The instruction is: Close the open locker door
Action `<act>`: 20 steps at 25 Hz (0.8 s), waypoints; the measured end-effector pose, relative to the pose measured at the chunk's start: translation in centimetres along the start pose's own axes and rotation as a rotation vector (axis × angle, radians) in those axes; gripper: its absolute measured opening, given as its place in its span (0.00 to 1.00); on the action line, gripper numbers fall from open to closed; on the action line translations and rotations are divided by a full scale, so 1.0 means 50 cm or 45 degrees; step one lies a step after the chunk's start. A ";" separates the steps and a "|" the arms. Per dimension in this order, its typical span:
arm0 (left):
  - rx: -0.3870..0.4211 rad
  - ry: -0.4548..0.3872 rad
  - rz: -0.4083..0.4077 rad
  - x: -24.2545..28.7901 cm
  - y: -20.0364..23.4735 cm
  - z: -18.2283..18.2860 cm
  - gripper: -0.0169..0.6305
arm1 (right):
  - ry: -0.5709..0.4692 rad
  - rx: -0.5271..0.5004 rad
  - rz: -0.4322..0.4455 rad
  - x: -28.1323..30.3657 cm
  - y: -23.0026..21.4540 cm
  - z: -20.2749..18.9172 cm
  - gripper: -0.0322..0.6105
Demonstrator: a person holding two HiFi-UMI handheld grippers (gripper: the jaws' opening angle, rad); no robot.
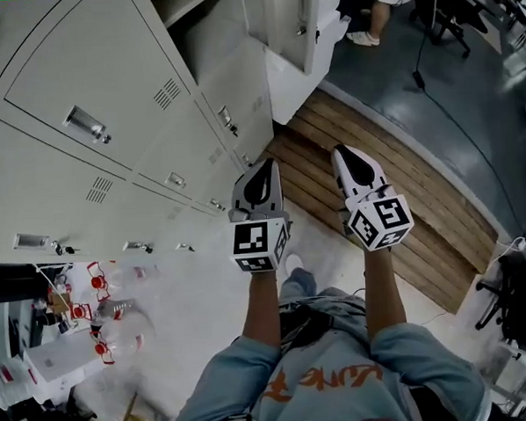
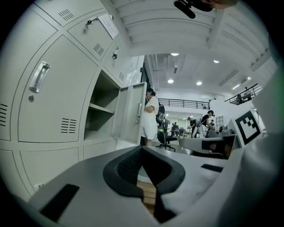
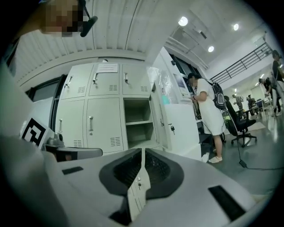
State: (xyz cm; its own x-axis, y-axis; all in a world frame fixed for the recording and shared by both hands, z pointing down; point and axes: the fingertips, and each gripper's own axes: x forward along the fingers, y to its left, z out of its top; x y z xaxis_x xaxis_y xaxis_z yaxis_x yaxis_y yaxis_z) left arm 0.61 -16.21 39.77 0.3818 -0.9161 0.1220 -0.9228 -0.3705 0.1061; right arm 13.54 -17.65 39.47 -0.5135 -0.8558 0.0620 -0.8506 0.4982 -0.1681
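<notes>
Fingers closed tip to tip with nothing between them, on both tools. In the head view the left gripper (image 1: 268, 171) and right gripper (image 1: 346, 155) are held out side by side at arm's length over the wooden floor strip (image 1: 394, 198), pointing along the bank of lockers (image 1: 108, 99). The open locker door (image 1: 311, 35) stands well ahead of them, angled out from its compartment (image 1: 210, 32), so neither tool touches it yet. A person (image 1: 377, 10) stands just beyond the door, only legs showing here.

The left gripper view shows its pads meeting in a point, aimed down the locker row. The door (image 2: 133, 113) juts out past the shelved opening, with the person right behind it.

The right gripper view has its jaws shut to a thin slit, and it faces the door's broad panel (image 3: 184, 128). Shut jaws probably suit a push, giving a blunt tip to press the panel home, likely with the right, which sits on the door's outer side
</notes>
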 end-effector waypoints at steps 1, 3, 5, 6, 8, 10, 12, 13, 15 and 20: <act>-0.007 -0.006 0.000 0.014 0.011 0.002 0.05 | 0.000 -0.011 0.003 0.018 -0.002 0.005 0.12; -0.027 -0.014 0.001 0.037 0.029 0.006 0.05 | 0.002 -0.021 0.003 0.043 -0.007 0.009 0.12; -0.046 -0.017 -0.005 0.056 0.035 0.010 0.05 | 0.012 -0.025 -0.006 0.055 -0.018 0.014 0.12; -0.055 -0.019 -0.011 0.064 0.034 0.013 0.05 | 0.022 -0.029 -0.014 0.057 -0.026 0.017 0.12; -0.067 -0.025 -0.024 0.080 0.028 0.020 0.05 | 0.034 -0.034 -0.027 0.060 -0.043 0.026 0.12; -0.072 -0.037 -0.030 0.095 0.030 0.031 0.05 | 0.027 -0.036 -0.025 0.071 -0.055 0.040 0.12; -0.075 -0.049 -0.023 0.108 0.038 0.041 0.05 | 0.010 -0.038 -0.010 0.088 -0.062 0.057 0.12; -0.076 -0.055 -0.016 0.114 0.044 0.047 0.05 | -0.002 -0.036 0.002 0.097 -0.065 0.066 0.12; -0.070 -0.068 -0.004 0.129 0.053 0.062 0.05 | -0.024 -0.033 0.032 0.119 -0.072 0.085 0.12; -0.045 -0.098 0.014 0.169 0.069 0.094 0.05 | -0.061 -0.057 0.093 0.185 -0.094 0.129 0.12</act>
State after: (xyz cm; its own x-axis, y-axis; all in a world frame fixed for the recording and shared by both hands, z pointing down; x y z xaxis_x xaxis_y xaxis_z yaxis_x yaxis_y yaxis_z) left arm 0.41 -25.96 36.55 0.3651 -0.9298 0.0470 -0.9240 -0.3558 0.1405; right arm 13.53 -28.81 34.49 -0.5690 -0.8223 0.0039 -0.8161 0.5641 -0.1260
